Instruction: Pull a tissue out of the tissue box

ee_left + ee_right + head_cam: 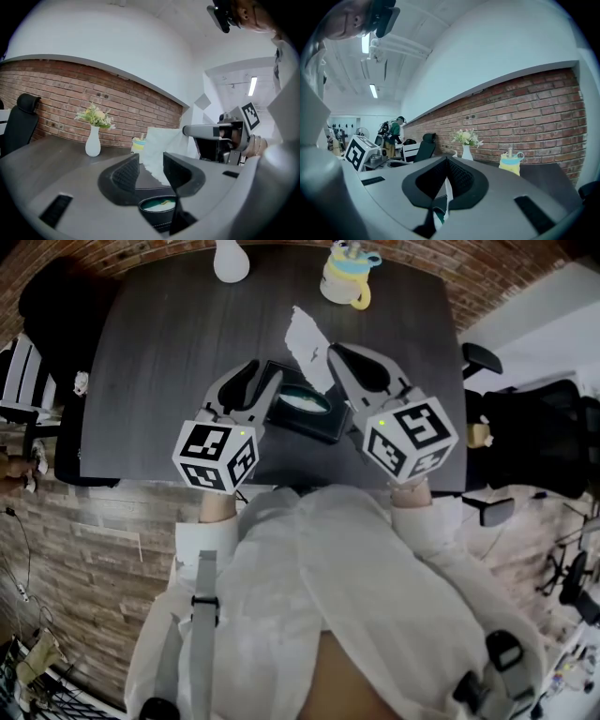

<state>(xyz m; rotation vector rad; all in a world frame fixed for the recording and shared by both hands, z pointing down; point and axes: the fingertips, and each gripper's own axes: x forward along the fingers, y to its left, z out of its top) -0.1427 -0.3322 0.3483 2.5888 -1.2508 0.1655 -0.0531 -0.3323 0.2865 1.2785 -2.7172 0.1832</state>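
Observation:
A black tissue box (302,414) lies on the dark table (159,352) between my two grippers. My right gripper (332,349) is shut on a white tissue (307,345), which hangs in the air above the box. In the right gripper view the tissue (448,193) shows as a thin white strip pinched between the closed jaws (446,178). My left gripper (266,375) is open above the box's left end with nothing between its pads. In the left gripper view, the box's oval opening (159,205) lies under the left gripper (151,169), and the tissue (157,147) hangs beyond it from the right gripper (206,131).
A white vase (231,261) with flowers and a yellow-and-blue cup (349,279) stand at the table's far edge by the brick wall. Black office chairs (539,432) stand to the right and left of the table. A person stands far off in the room (395,132).

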